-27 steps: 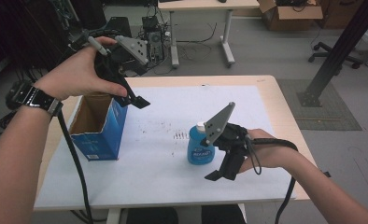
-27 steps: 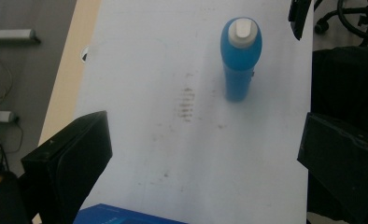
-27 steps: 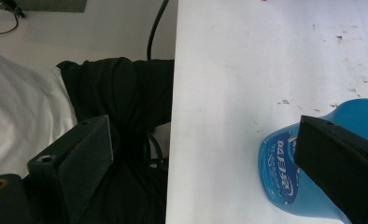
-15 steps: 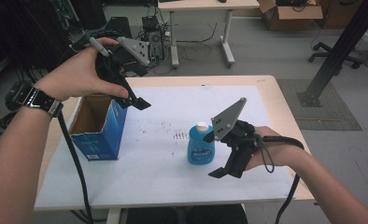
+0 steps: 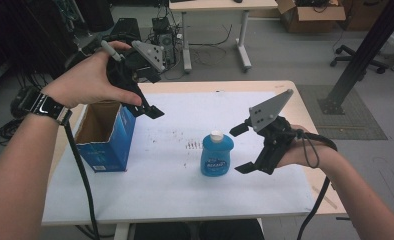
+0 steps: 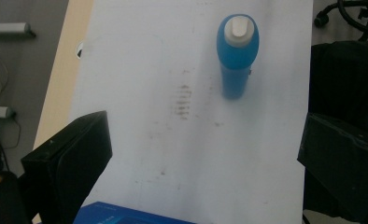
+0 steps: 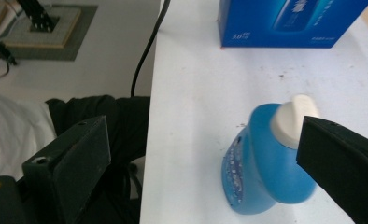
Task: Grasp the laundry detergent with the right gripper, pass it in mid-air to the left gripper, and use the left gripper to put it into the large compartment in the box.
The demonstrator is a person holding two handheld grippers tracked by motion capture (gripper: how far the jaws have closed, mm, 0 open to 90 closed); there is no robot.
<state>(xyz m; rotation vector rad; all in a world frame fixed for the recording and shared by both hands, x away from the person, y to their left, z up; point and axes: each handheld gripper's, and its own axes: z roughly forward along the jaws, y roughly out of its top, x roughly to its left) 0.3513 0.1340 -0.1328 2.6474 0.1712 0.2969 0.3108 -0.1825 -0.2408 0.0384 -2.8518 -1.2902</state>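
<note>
- Two tools show above the white-covered worktop (image 5: pixel 150 185), each held in a person's hand.
- The left tool (image 5: pixel 152 111) hangs in the air over the far left, above the open blue box (image 5: pixel 107 137), its jaws spread wide and holding nothing.
- The right tool (image 5: pixel 241 149) sits just right of the blue bottle (image 5: pixel 217 154), jaws wide apart and clear of it.
- The bottle stands upright with a white cap (image 7: pixel 292 116) near the worktop's middle, well right of the box.

Both grippers are black with blocky, flat-faced jaws. Each carries a grey three-cornered plate and trails a black cable. A black watch (image 5: pixel 45 106) bands the left wrist.
</note>
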